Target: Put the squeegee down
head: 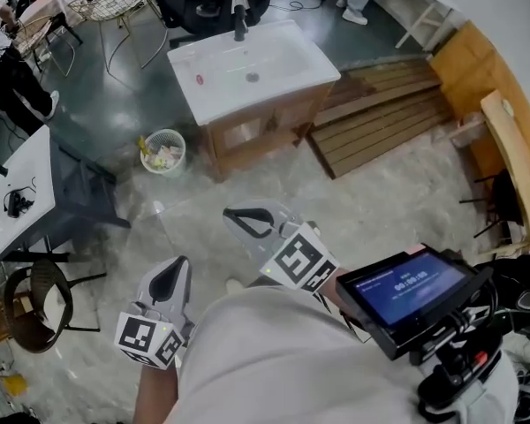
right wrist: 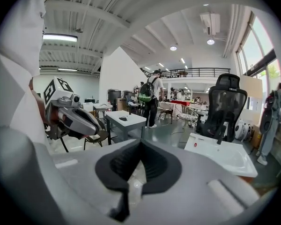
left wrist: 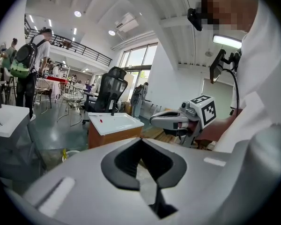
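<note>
Grey and shut tip to tip, the fingers of the left gripper [head: 175, 268] hold nothing, near and to the left above the pale floor [head: 389, 193]; just right of it and a little farther, the right gripper [head: 237, 216] is likewise closed and empty. Beyond them stand a wire wastebasket [head: 182, 151] and a white washbasin [head: 283, 60] on a wooden cabinet [head: 247, 131], with a small red item [head: 199, 79] on the basin's rim. Where the squeegee is I cannot tell from any view.
</note>
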Action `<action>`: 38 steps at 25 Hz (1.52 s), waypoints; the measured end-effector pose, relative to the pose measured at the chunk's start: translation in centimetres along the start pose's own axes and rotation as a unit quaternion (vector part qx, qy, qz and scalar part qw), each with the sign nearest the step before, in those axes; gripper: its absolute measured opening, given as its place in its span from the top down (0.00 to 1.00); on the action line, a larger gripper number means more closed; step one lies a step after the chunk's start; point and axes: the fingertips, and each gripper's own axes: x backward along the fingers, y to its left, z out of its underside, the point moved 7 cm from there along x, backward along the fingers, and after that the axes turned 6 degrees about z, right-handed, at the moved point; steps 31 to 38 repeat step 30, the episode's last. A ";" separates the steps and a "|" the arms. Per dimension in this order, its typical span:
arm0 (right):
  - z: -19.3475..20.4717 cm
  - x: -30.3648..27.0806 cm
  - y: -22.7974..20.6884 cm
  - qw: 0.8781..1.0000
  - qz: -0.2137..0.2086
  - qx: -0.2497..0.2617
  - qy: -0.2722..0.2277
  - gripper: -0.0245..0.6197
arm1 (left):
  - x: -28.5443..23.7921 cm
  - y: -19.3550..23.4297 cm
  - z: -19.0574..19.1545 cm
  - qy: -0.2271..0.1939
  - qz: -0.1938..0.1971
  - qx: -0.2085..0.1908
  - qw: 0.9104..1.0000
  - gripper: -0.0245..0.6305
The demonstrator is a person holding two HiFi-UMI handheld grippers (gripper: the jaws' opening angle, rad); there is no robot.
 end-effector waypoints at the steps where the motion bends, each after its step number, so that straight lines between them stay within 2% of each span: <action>1: -0.1 0.1 0.8 1.000 0.001 0.002 0.000 0.96 | 0.6 -0.1 0.3 -0.001 0.003 0.000 1.000 0.95; 6: -0.6 0.6 3.8 1.000 0.008 0.009 0.001 0.96 | 2.9 -0.5 1.5 -0.001 0.015 0.000 1.000 0.95; 16: 0.3 2.7 4.9 0.999 0.031 0.003 0.012 0.96 | 2.8 -1.5 2.7 0.004 0.047 -0.007 0.999 0.95; 23: 1.2 4.2 4.3 0.999 0.040 -0.005 0.018 0.96 | 1.4 -2.4 3.1 0.017 0.061 -0.005 0.998 0.95; 30: 1.8 4.8 1.3 0.999 0.037 0.000 0.015 0.96 | -1.8 -2.9 2.5 0.023 0.060 -0.002 0.998 0.95; 38: 1.8 4.8 1.3 0.999 0.037 0.000 0.015 0.96 | -1.8 -2.9 2.5 0.023 0.060 -0.002 0.998 0.95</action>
